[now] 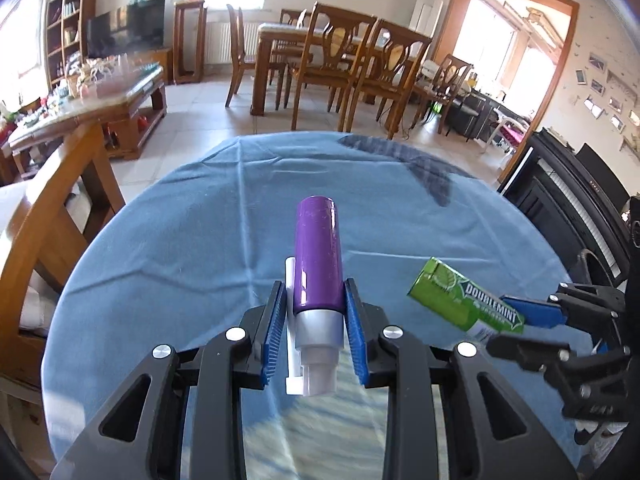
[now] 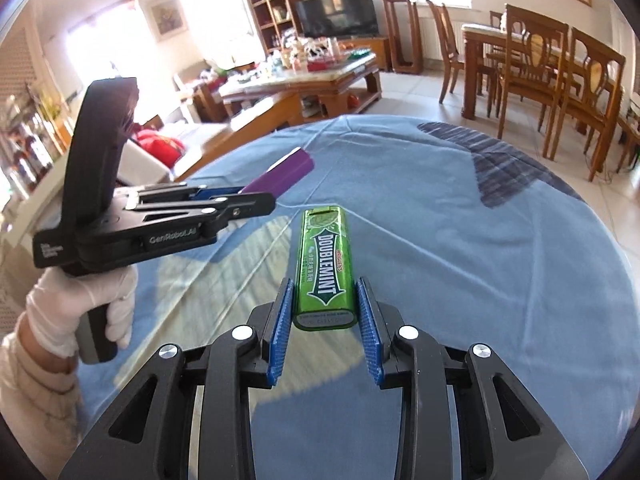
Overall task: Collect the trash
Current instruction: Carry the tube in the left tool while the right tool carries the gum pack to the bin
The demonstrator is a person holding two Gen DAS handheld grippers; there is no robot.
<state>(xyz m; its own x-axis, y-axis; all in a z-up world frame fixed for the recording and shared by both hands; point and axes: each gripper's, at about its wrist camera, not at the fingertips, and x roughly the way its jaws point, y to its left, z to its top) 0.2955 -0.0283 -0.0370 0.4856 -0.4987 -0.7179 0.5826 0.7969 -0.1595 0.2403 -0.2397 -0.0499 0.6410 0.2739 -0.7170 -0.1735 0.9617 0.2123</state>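
My left gripper [image 1: 314,292] is shut on a purple tube with a silver and white end [image 1: 318,252], held above the round table with the blue cloth [image 1: 180,248]. My right gripper [image 2: 323,292] is shut on a green Doublemint gum pack [image 2: 325,268], also above the cloth. In the left wrist view the gum pack [image 1: 456,296] and the right gripper [image 1: 532,316] show at the right. In the right wrist view the left gripper [image 2: 240,196] and the purple tube [image 2: 284,176] show at the left, held by a gloved hand [image 2: 80,304].
A dark patch [image 1: 420,168] lies on the cloth at the far right. A wooden chair [image 1: 52,200] stands left of the table, a black piano [image 1: 568,196] to the right. A dining table with chairs [image 1: 332,64] and a cluttered coffee table [image 2: 304,76] stand beyond.
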